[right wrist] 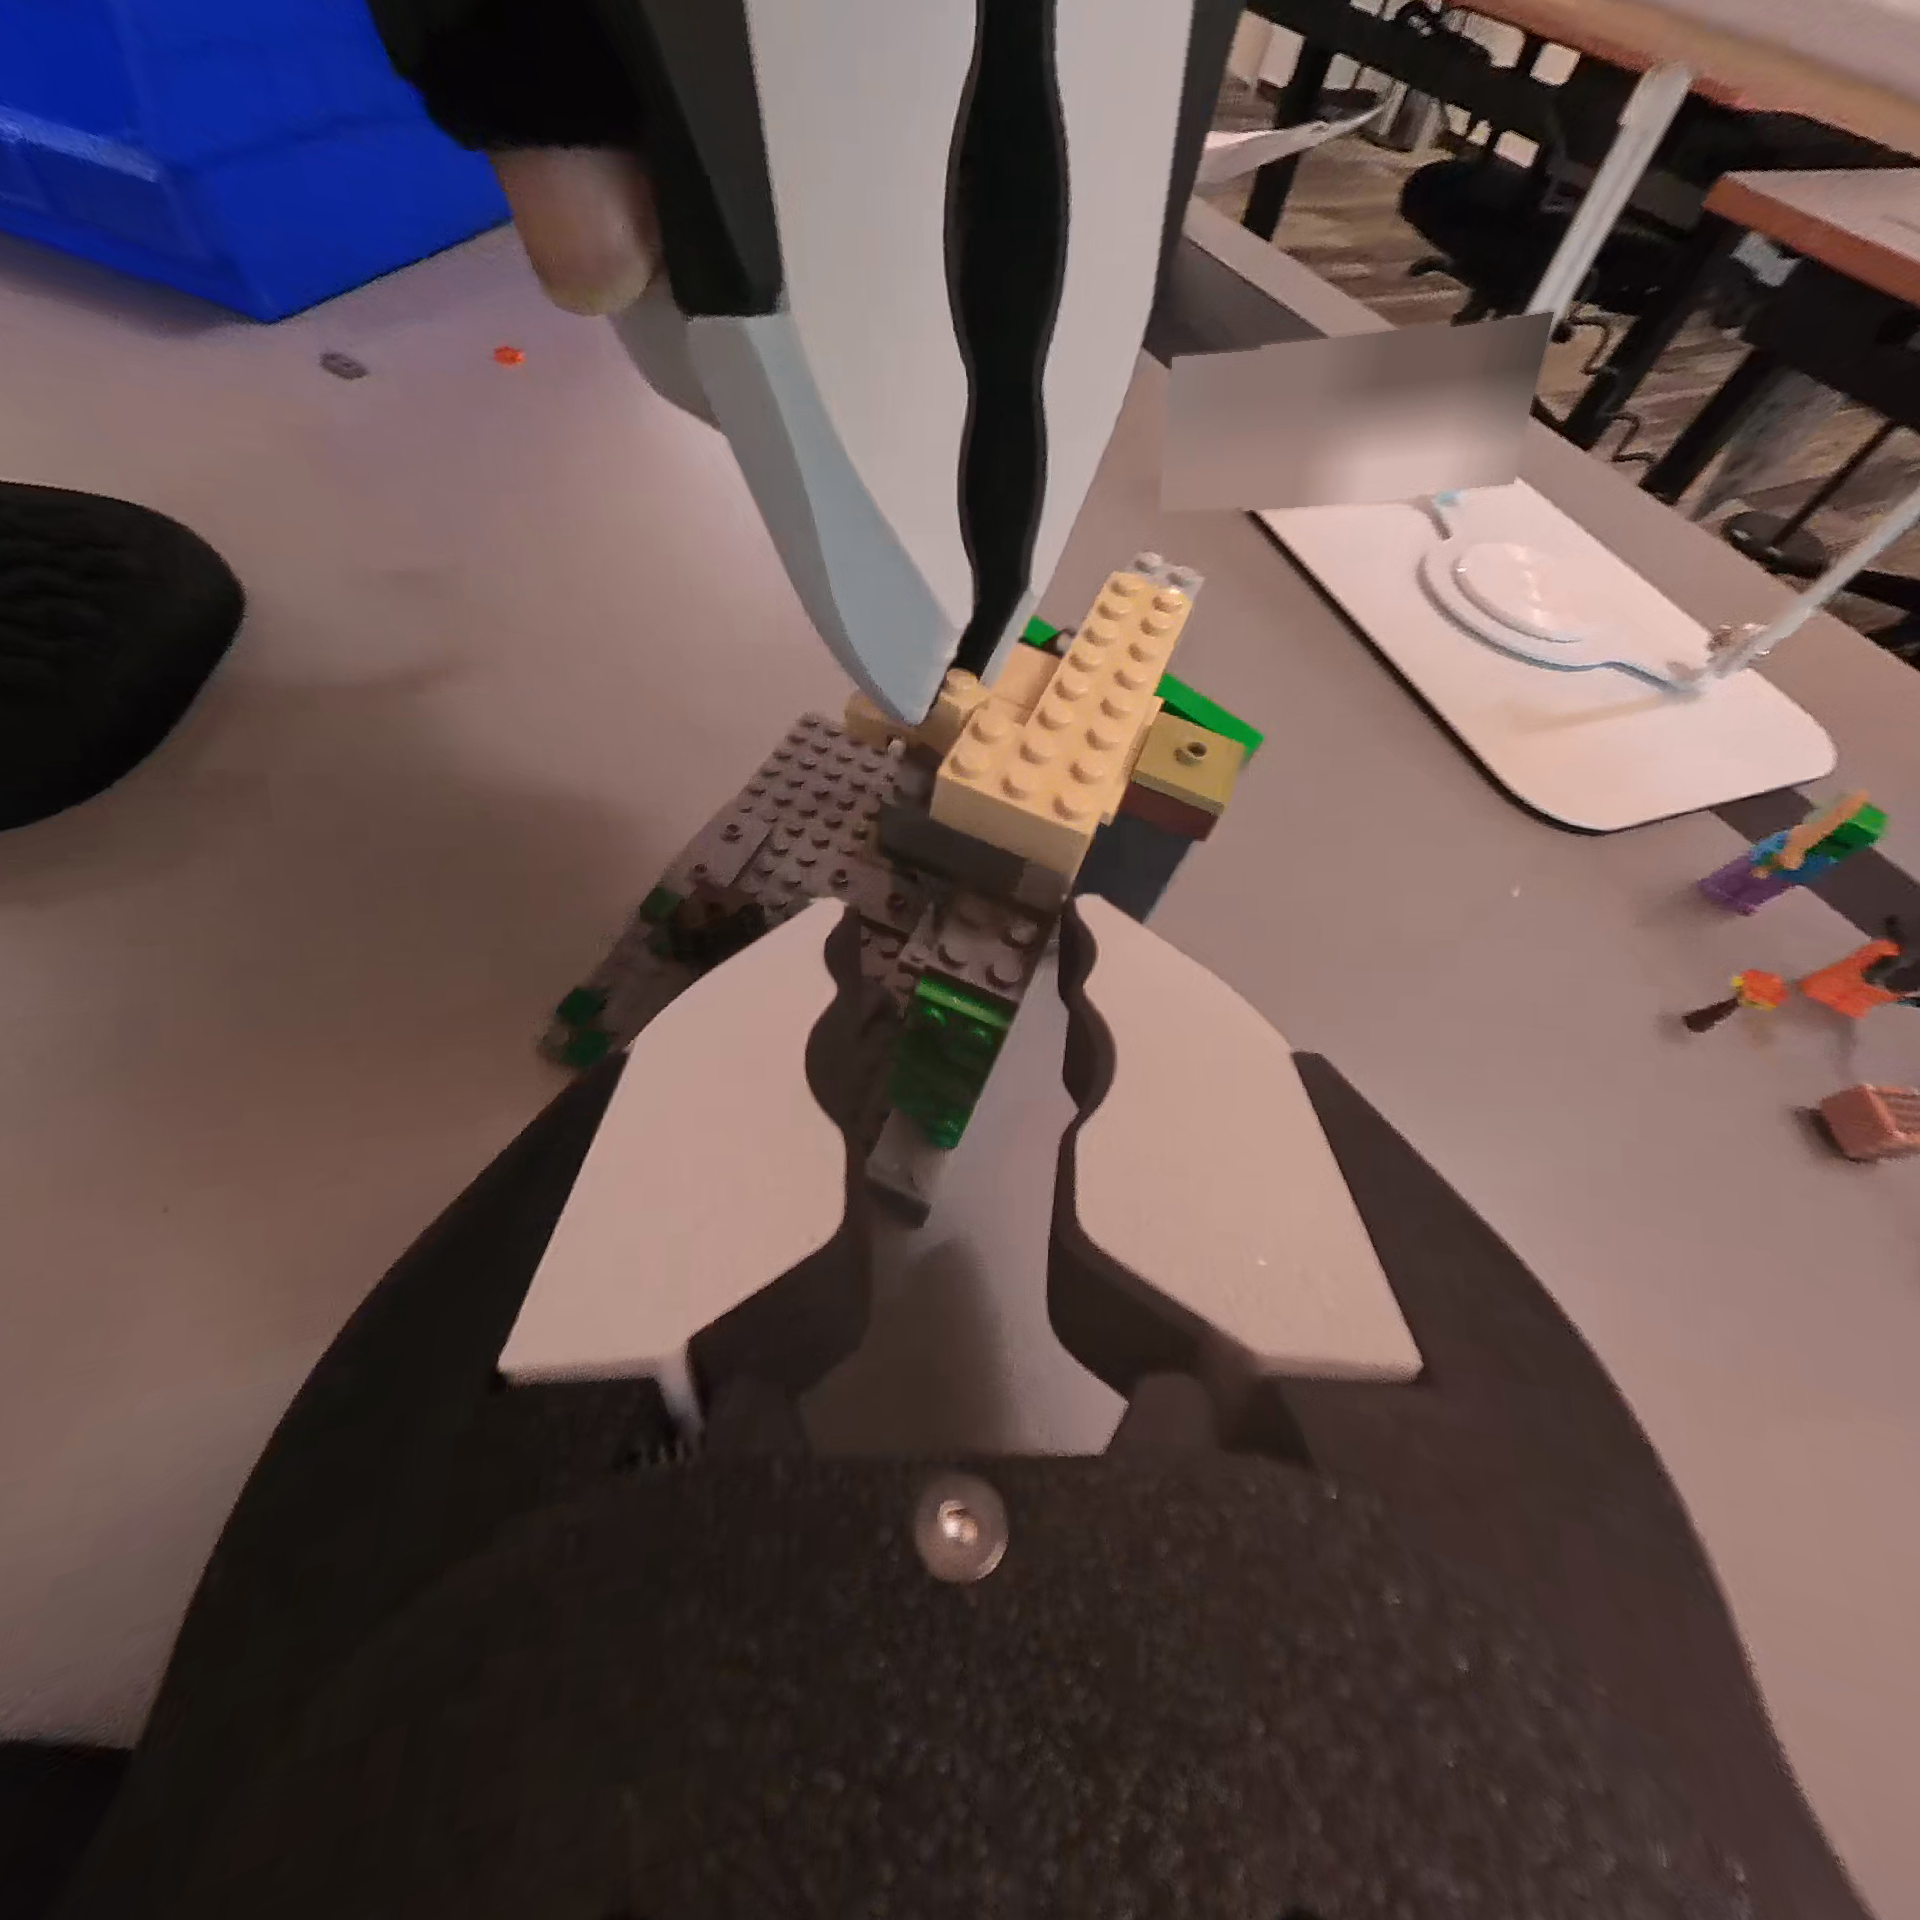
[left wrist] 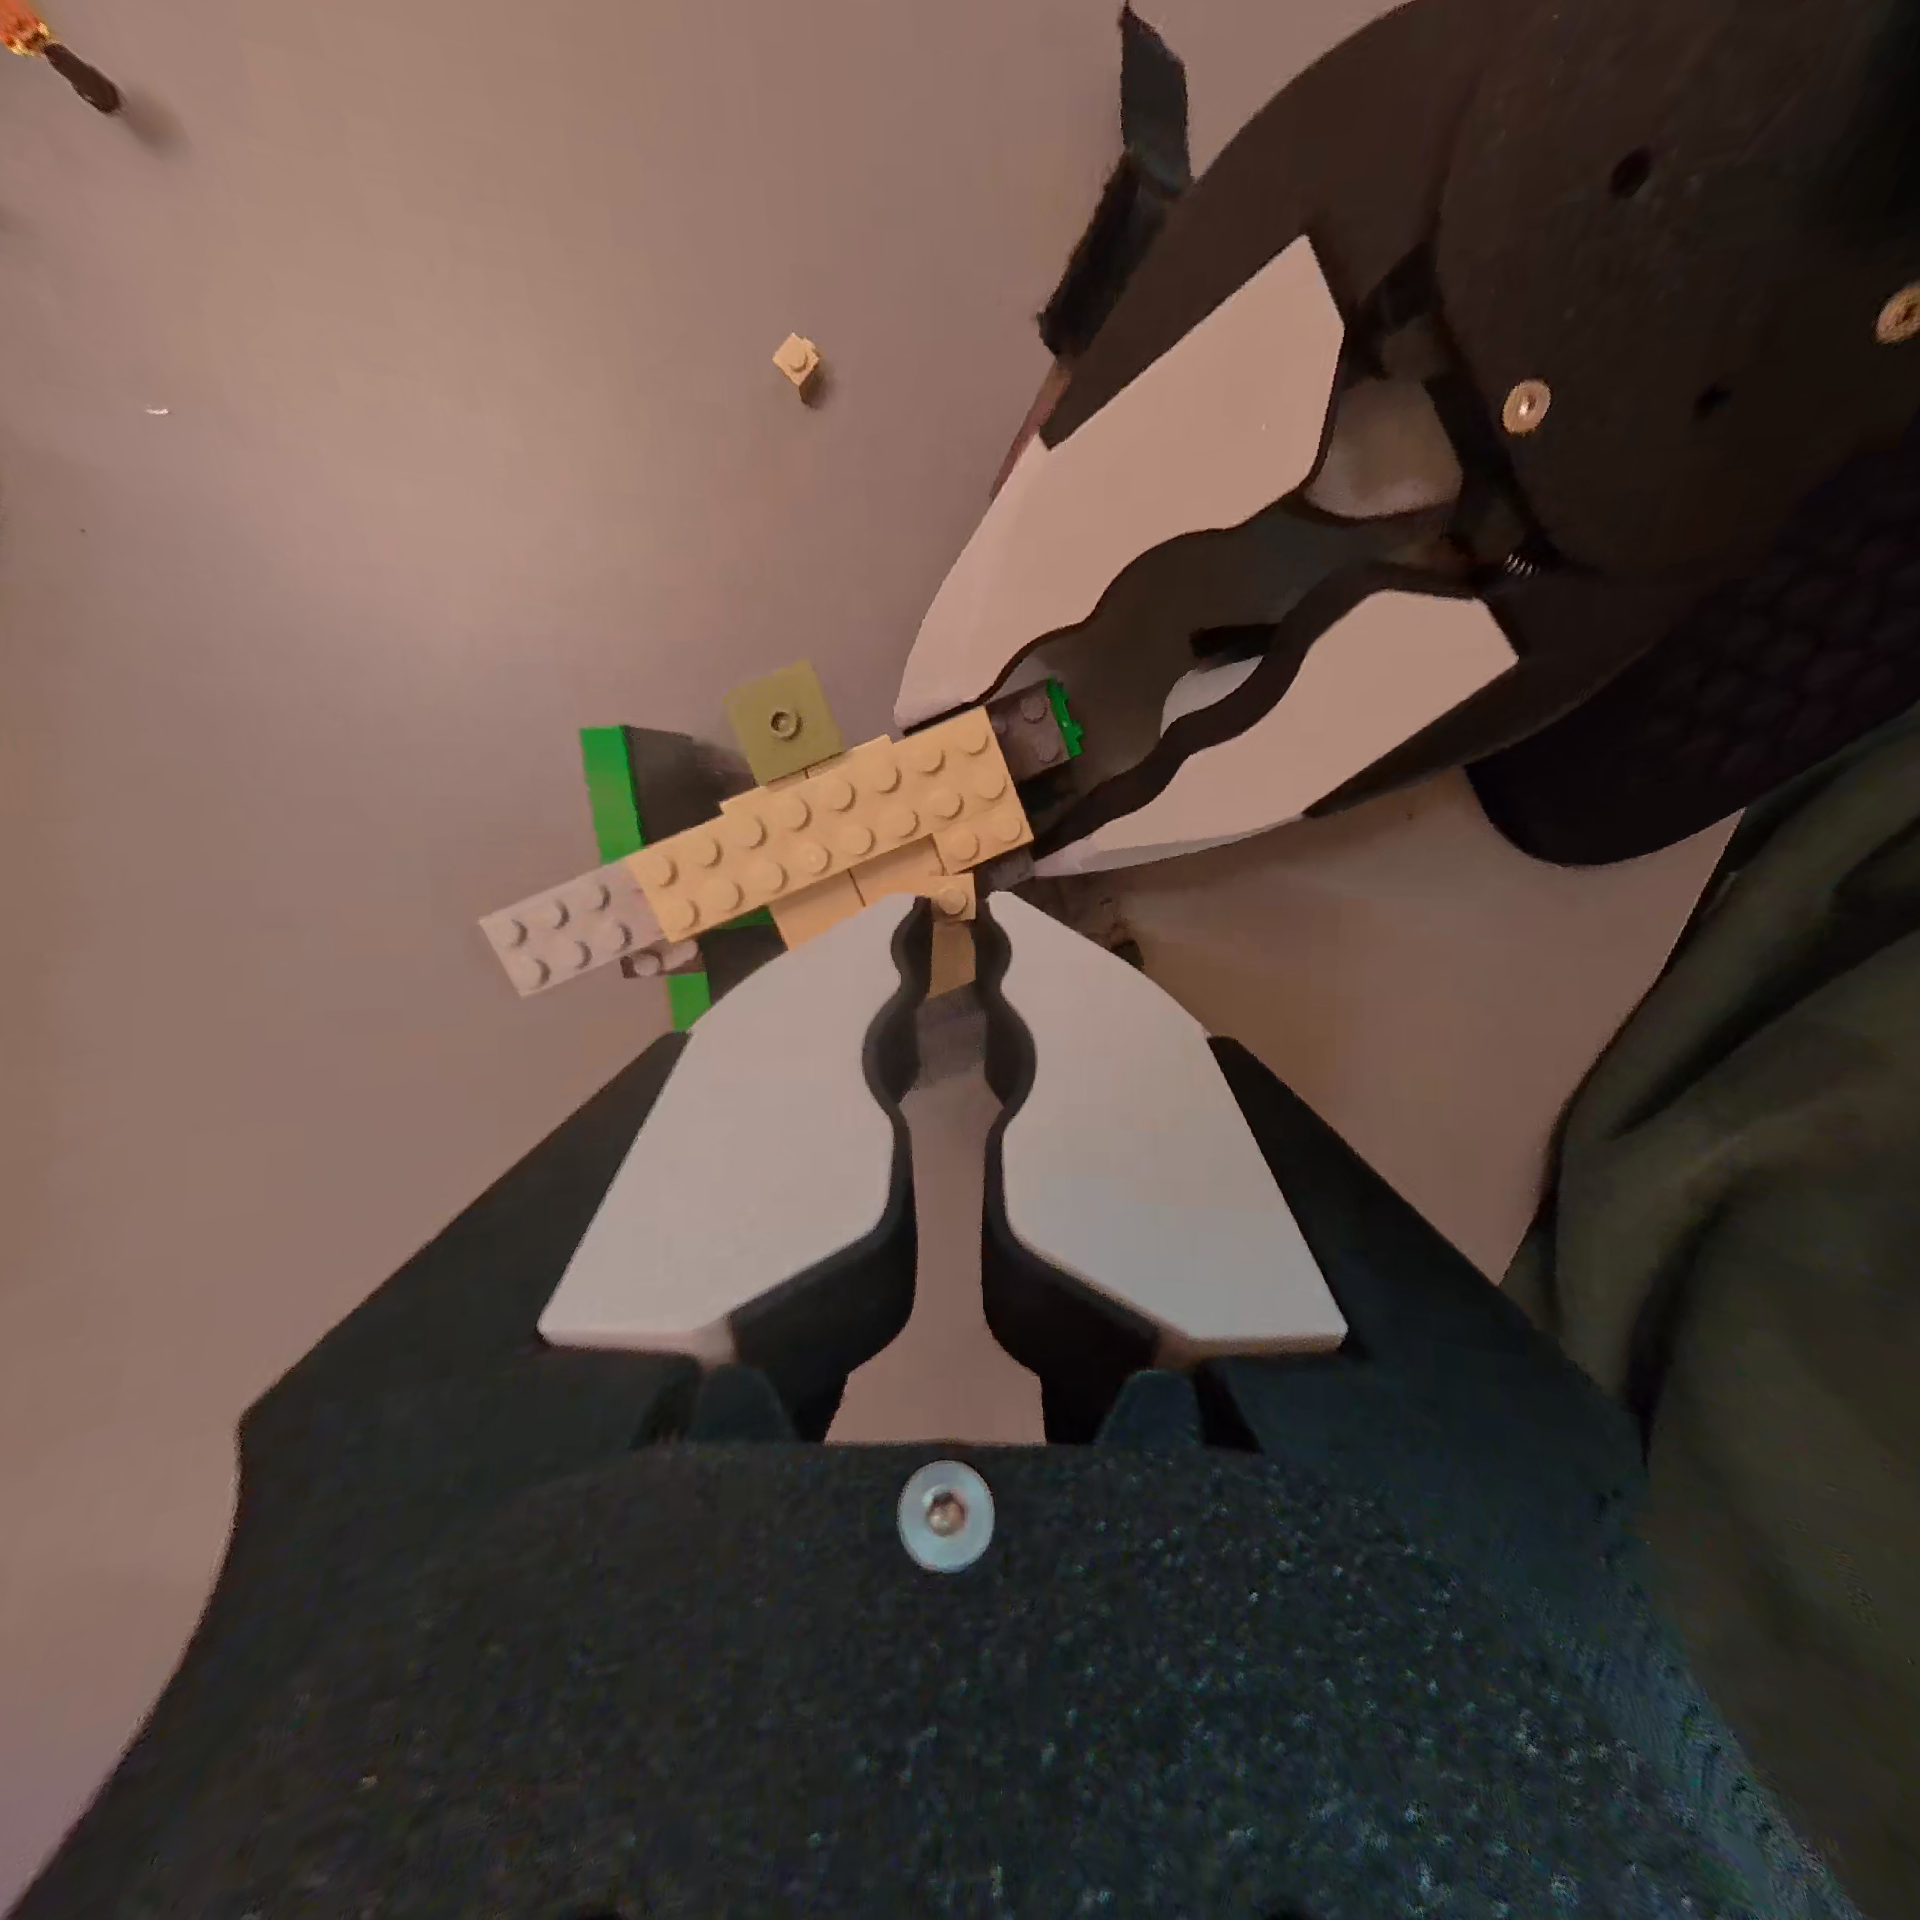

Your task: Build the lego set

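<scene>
The lego build has tan studded plates (left wrist: 831, 831) on top, a light grey plate (left wrist: 561, 935) at one end, an olive tile (left wrist: 779, 732) and green parts below. In the right wrist view the tan plates (right wrist: 1070, 727) sit above a dark grey studded base (right wrist: 800, 810). My left gripper (left wrist: 948, 914) is shut on a small tan piece (left wrist: 951, 899) at the edge of the tan plates; it comes down from above in the right wrist view (right wrist: 956, 681). My right gripper (right wrist: 951, 925) is shut on the build's grey and green end (right wrist: 966, 997); it reaches in from the upper right in the left wrist view (left wrist: 977, 790).
A loose tan stud piece (left wrist: 798, 364) lies on the grey table. A blue bin (right wrist: 208, 156) stands far left, a black object (right wrist: 94, 644) at the left edge. A white board with a clear stand (right wrist: 1558, 665), small figures (right wrist: 1797, 852) and a brown piece (right wrist: 1870, 1117) lie right. My left and right fingertips are right by each other.
</scene>
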`<state>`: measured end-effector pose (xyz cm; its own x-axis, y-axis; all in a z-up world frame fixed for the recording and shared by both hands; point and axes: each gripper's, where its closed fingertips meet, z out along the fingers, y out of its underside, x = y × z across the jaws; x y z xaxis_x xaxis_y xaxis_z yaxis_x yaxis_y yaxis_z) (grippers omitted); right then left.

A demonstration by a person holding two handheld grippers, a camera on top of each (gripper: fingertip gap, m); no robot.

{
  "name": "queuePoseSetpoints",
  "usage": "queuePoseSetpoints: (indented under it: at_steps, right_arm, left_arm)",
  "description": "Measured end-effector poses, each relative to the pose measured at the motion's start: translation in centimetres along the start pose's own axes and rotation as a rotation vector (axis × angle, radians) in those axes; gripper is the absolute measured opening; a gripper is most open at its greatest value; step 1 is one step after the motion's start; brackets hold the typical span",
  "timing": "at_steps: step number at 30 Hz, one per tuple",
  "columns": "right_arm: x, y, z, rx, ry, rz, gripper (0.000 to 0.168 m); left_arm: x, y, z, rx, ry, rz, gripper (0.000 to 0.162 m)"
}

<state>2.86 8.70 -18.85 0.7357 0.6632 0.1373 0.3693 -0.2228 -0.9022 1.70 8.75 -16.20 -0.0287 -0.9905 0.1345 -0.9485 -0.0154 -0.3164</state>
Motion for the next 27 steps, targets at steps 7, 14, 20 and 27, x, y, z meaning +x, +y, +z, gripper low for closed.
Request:
queuePoseSetpoints:
  at_steps: [7, 14, 20, 27]
  right_arm:
    - [0.9, -0.1, 0.4, -0.002, 0.116, -0.014, 0.035]
    - [1.1, -0.5, 0.9, 0.053, 0.135, -0.043, 0.035]
    - [1.0, -0.7, 0.9, 0.103, 0.128, -0.049, 0.024]
    - [0.9, -0.9, 1.4, 0.102, 0.160, -0.059, 0.032]
  left_arm:
    - [0.3, -0.3, 0.1, 0.024, 0.008, -0.067, 0.007]
    - [0.0, -0.2, 0.1, 0.039, -0.039, -0.121, 0.007]
    - [-0.2, 0.1, 0.0, 0.069, -0.084, -0.172, 0.007]
    - [-0.5, 0.4, -0.1, 0.086, -0.107, -0.201, 0.007]
